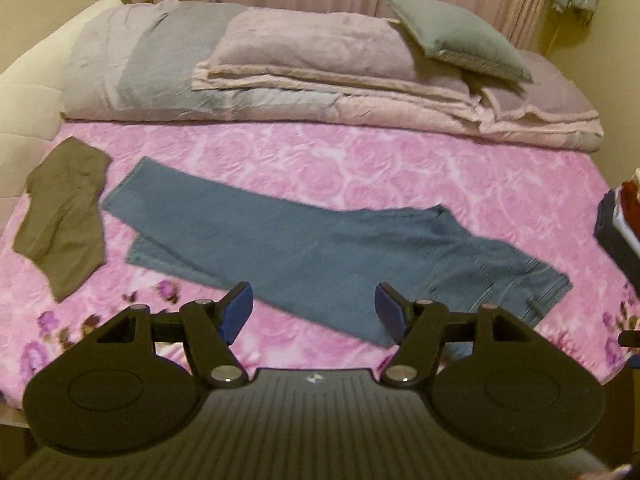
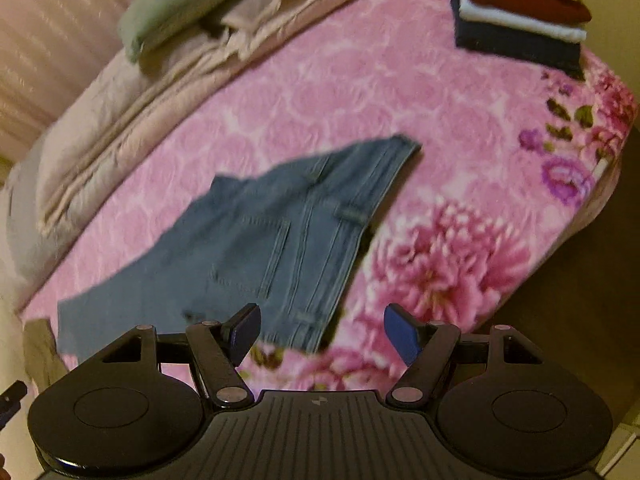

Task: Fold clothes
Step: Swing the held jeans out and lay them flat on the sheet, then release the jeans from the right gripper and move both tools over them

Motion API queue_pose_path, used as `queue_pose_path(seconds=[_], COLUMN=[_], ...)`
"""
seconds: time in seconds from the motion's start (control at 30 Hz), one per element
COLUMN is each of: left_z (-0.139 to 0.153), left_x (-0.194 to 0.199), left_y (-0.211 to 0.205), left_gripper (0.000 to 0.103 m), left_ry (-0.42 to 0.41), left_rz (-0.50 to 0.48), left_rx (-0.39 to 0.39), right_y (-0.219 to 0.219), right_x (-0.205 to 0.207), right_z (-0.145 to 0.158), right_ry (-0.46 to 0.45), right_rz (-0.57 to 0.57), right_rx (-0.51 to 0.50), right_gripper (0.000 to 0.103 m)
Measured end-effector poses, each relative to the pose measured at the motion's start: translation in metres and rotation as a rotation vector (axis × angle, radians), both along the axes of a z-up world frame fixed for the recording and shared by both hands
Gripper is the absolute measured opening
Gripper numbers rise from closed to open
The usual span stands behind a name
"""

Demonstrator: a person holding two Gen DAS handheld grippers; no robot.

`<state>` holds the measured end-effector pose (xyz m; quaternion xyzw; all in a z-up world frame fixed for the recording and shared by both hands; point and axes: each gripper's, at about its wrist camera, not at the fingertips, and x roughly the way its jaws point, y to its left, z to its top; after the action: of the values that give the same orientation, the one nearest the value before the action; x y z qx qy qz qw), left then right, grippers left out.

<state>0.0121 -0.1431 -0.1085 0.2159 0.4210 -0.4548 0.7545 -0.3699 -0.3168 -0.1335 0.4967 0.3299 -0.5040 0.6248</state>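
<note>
Pink floral bedspread (image 1: 360,168): I hold both grippers, left (image 1: 314,312) and right (image 2: 320,330), open and empty above the jeans (image 1: 304,236), folded lengthwise.

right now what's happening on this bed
A person is folding clothes with a handheld gripper in each hand. The jeans lie flat on the pink floral bedspread, folded lengthwise leg over leg. The left gripper and right gripper are both open above them, holding nothing. An olive garment lies loose beside the jeans, and a stack of folded clothes sits at the bed's corner.
</note>
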Motion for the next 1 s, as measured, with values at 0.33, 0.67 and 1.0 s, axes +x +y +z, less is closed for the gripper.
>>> queue_pose_path(seconds=[0.33, 0.67, 1.0], left_z=[-0.010, -0.016, -0.014], left_x=[0.020, 0.018, 0.010], left_y=[0.075, 0.102, 0.109], left_gripper=[0.065, 0.065, 0.066], left_ry=[-0.046, -0.116, -0.149], left_rz=[0.032, 0.002, -0.013], left_rx=[0.097, 0.148, 0.149], right_y=[0.073, 0.132, 0.153], right_x=[0.044, 0.045, 0.046], right_z=[-0.010, -0.018, -0.023], right_ry=[0.028, 0.099, 0.091], right_rz=[0.082, 0.093, 0.103], right_rx=[-0.021, -0.023, -0.019], right_gripper=[0.072, 0.093, 0.093])
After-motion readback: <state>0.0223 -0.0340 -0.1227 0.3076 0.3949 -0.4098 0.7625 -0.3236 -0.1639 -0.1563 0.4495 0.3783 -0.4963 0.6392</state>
